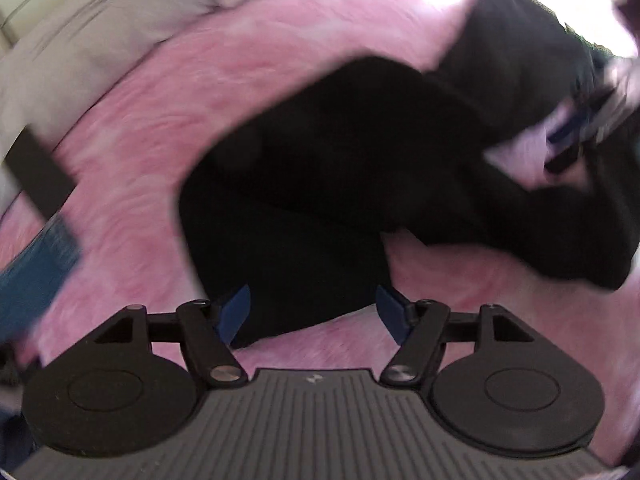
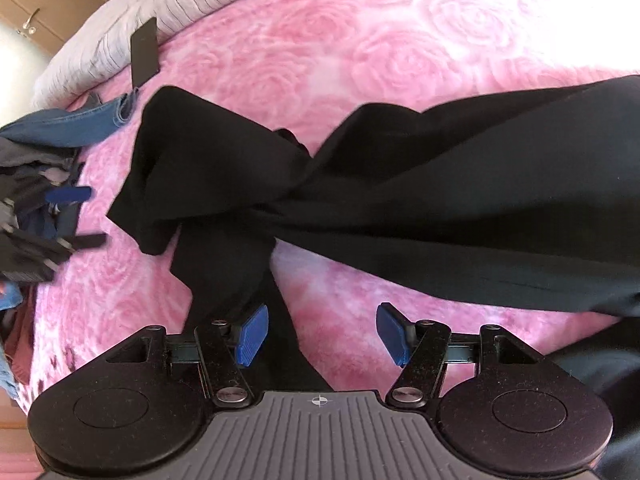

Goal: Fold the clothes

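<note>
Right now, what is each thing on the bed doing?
Black garment: lying crumpled and twisted on the pink blanket, not folded.
Pink blanket: spread over the bed.
Blue jeans: lying at the blanket's edge.
Left tool: open, holding nothing.
Right tool: open, holding nothing.

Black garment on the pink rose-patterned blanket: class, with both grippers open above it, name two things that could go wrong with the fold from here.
1. The black garment lies twisted and bunched at its middle, so gripping it as it lies may lock the creases into the fold.
2. The right gripper has only a narrow strip of cloth by one blue pad; it might pinch the pink rose-patterned blanket too. The left gripper view is blurred, so its aim is uncertain.
</note>
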### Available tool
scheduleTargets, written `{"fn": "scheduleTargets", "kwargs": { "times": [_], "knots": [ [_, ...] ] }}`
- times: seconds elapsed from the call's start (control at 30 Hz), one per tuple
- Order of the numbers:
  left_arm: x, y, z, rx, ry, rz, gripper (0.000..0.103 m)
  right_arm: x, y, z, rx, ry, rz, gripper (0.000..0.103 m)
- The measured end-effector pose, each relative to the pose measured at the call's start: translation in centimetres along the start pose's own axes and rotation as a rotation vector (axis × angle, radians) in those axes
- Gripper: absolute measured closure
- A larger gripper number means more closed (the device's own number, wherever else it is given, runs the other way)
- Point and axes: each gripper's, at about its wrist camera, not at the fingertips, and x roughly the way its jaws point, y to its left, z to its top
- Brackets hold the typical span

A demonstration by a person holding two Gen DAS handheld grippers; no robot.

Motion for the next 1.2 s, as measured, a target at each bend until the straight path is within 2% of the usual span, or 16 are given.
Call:
{"fn": "scheduleTargets", "kwargs": {
  "times": [0.07,0.1,0.13,0.17,0.2,0.27,0.33,0.5,0.57,0.7,0.8,0.87,0.97,1.03,1.17,1.2],
  "knots": [
    [1.8,-1.4,-0.2,0.044,-0.001,0.014,0.04,0.1,-0.5,-0.3,-0.001,0.002,-0.016,0.039],
    [2.4,-1.8,-0.2,0.061,0.003,0.01,0.047,0.1,-0.9,-0.6,0.0,0.003,-0.025,0.039],
    [2.6,-2.1,-0.3,0.08,0.006,0.006,0.063,0.1,-1.1,-0.7,0.001,0.004,-0.034,0.039],
    [2.3,-2.0,-0.3,0.091,0.009,0.007,0.086,0.1,-1.3,-0.7,0.003,0.004,-0.044,0.039],
    [1.7,-1.5,-0.4,0.09,0.016,0.016,0.099,0.1,-1.5,-0.8,0.006,0.003,-0.054,0.039],
    [-1.0,0.4,-0.9,0.036,0.013,-0.004,0.1,-0.2,-1.8,-0.7,0.015,-0.005,-0.064,0.039],
    [-4.8,4.0,-1.4,-0.071,0.002,-0.018,0.1,-0.7,-1.7,-0.5,0.02,-0.02,-0.07,0.039],
    [-13.9,16.0,-2.4,-0.37,-0.07,0.067,0.099,-1.9,-0.5,0.7,-0.006,-0.054,-0.059,0.039],
    [-15.6,19.2,-1.9,-0.427,-0.113,0.1,0.099,-1.6,0.7,1.1,-0.059,-0.039,-0.02,0.039],
    [-14.1,22.7,0.2,-0.582,-0.146,0.07,0.096,-0.3,3.7,1.0,-0.211,0.017,0.067,0.039],
    [-12.2,23.6,1.8,-0.628,-0.131,0.111,0.084,0.4,5.4,0.6,-0.288,0.036,0.107,0.039],
    [-11.1,23.3,2.0,-0.612,-0.109,0.131,0.072,0.8,6.2,0.2,-0.306,0.04,0.111,0.039],
    [-10.2,21.6,1.7,-0.564,-0.072,0.124,0.065,1.6,7.0,-0.3,-0.306,0.052,0.106,0.037],
    [-9.5,19.9,0.9,-0.549,-0.051,0.094,0.062,2.2,7.5,-0.8,-0.304,0.064,0.1,0.036],
    [-7.9,15.4,-0.9,-0.53,-0.005,-0.017,0.061,3.9,8.7,-1.5,-0.322,0.078,0.042,0.036],
    [-7.7,14.2,-1.2,-0.52,0.007,-0.043,0.061,4.1,8.9,-1.6,-0.313,0.078,0.043,0.05]
  ]
}}
